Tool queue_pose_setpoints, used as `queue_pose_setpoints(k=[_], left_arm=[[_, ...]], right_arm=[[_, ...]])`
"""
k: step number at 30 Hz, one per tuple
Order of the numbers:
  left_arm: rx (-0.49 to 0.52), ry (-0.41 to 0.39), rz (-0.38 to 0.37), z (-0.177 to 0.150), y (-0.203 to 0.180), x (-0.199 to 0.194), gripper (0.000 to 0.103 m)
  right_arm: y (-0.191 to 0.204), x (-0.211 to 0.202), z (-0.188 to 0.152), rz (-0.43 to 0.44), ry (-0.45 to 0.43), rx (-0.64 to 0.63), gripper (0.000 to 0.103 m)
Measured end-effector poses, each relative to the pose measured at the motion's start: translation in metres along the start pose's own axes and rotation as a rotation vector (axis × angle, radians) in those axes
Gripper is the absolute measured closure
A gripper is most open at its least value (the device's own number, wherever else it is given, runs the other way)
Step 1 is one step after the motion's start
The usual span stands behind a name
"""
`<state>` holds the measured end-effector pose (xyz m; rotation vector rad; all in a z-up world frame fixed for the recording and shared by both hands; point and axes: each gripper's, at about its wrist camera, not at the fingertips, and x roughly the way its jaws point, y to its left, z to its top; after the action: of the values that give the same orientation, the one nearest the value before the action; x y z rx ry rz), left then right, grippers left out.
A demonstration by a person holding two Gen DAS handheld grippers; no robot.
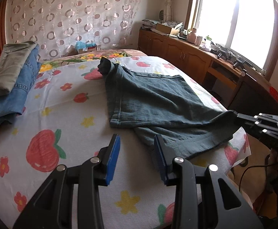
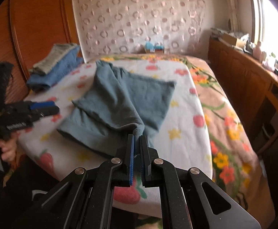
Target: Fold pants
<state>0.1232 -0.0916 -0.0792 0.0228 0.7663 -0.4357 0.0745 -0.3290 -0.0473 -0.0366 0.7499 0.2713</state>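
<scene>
Teal pants [image 1: 158, 99] on floral bedsheet [image 1: 62, 114], right tool [image 2: 137, 139] clamped on a pants corner, left tool [image 1: 137, 143] parted, empty, folded clothes stack [image 1: 11, 80] at headboard.

Folded clothes [image 1: 11, 82] lie stacked on the fruit-print sheet [image 1: 62, 118]; cluttered wooden cabinet [image 1: 186, 55] beneath window [image 1: 234, 19].

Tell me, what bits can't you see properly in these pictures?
- Left wrist view: the right gripper is cut off by the edge.
- Right wrist view: the teal pants are blurred; their pinched corner hides between the fingers.
- Both views: the folded pile hides its lower layers.
</scene>
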Motion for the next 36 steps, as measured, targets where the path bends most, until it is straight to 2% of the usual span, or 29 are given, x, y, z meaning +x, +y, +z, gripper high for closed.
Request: queue_pose_setpoints(k=[8, 12, 15, 19, 21, 28, 36], left_arm=[[-0.006, -0.006, 0.004, 0.001, 0.001, -0.001, 0.068], [-0.012, -0.017, 0.011, 0.001, 0.006, -0.005, 0.068], [-0.022, -0.029, 0.017, 0.002, 0.012, -0.01, 0.068], [-0.026, -0.045, 0.03, 0.005, 0.021, -0.016, 0.068], [-0.024, -0.051, 0.042, 0.007, 0.027, -0.019, 0.068], [-0.02, -0.062, 0.062, 0.013, 0.047, -0.026, 0.068], [-0.022, -0.076, 0.068, 0.022, 0.067, -0.026, 0.068]], right_arm=[[-0.011, 0.004, -0.012, -0.006, 0.024, 0.035, 0.1], [-0.011, 0.002, -0.011, 0.005, 0.009, 0.04, 0.099], [-0.008, -0.003, -0.007, 0.016, -0.015, 0.038, 0.092], [-0.004, -0.009, 0.005, 0.028, -0.053, 0.025, 0.076], [0.0, -0.007, 0.014, 0.042, -0.066, 0.015, 0.075], [0.036, 0.021, 0.045, 0.132, -0.055, -0.05, 0.075], [0.079, 0.082, 0.071, 0.214, 0.02, -0.126, 0.075]])
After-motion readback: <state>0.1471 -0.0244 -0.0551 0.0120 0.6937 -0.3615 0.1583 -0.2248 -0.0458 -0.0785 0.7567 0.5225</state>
